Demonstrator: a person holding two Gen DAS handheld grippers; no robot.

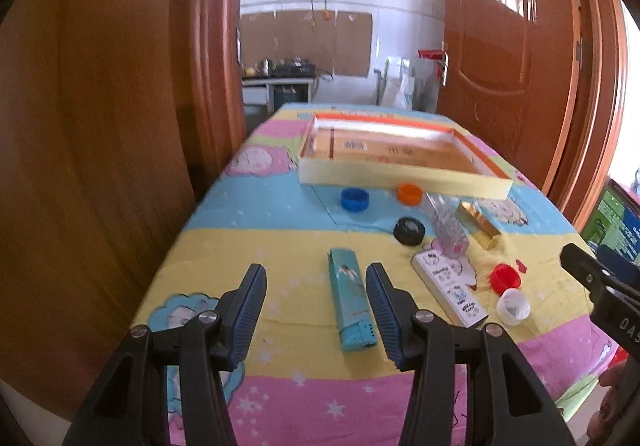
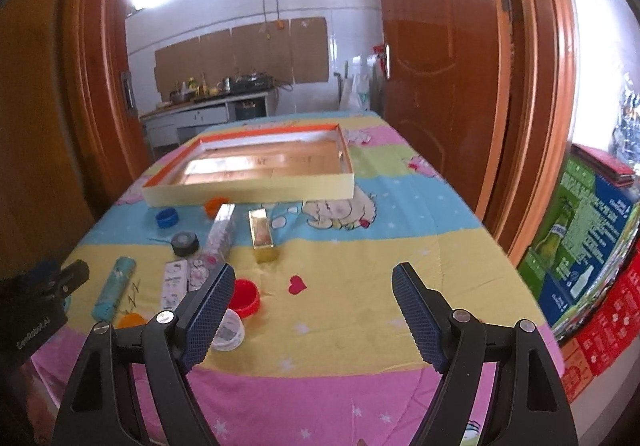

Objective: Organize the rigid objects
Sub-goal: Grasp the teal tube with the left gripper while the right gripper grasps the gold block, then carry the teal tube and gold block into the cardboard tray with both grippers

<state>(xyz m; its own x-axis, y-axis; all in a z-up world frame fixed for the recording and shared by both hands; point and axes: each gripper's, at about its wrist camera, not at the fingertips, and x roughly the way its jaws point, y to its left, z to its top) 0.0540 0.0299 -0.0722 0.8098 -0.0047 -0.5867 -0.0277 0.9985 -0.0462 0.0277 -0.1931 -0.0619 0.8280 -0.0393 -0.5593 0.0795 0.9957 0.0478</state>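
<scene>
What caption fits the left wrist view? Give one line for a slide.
Open left tool hovers over a teal box, with bottle caps and small boxes before an empty tray.

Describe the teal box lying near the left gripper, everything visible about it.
The teal box is a long, slim carton, apparently printed cardboard, with a small white figure near its far end and faint markings near its near end. It is closed and lies flat on the cartoon-print tablecloth, lengthwise away from the camera. It sits between the left gripper's open fingers, closer to the right one; contact can't be confirmed. Nothing else touches it.
</scene>
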